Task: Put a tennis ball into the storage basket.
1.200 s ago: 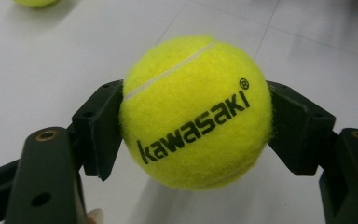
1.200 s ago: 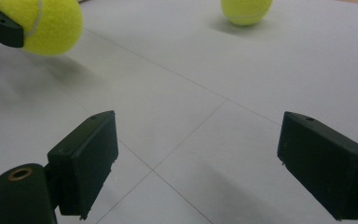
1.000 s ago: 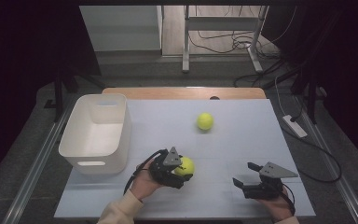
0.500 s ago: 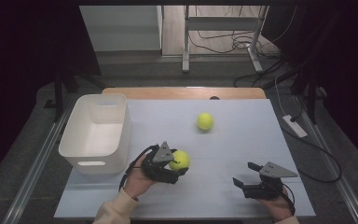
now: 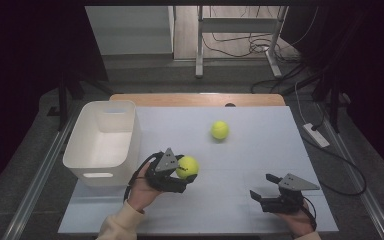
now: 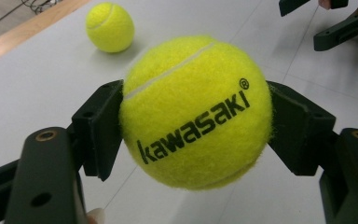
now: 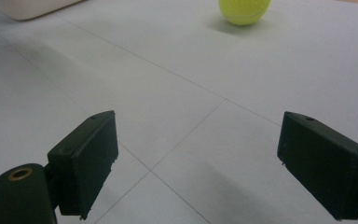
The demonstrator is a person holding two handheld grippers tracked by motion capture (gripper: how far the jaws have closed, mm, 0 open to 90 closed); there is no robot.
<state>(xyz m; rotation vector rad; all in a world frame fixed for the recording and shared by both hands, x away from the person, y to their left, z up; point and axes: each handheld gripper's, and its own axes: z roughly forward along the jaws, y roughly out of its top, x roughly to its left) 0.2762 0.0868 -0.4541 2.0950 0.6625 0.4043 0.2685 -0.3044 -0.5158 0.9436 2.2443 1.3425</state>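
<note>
Left gripper (image 6: 193, 135) jaws pinching a fuzzy yellow tennis ball (image 6: 196, 112) from both sides, "kawasaki" printed in black across the felt, a registered mark after it. Ball's clear of the pale surface (image 5: 260, 150), just beside the white plastic bin (image 5: 102, 142), left hand (image 5: 142, 187) angled in under it. Right gripper (image 7: 198, 163) low at the near right, jaws spread wide on nothing. Second tennis ball (image 5: 220, 130) sits farther back, well apart.
</note>
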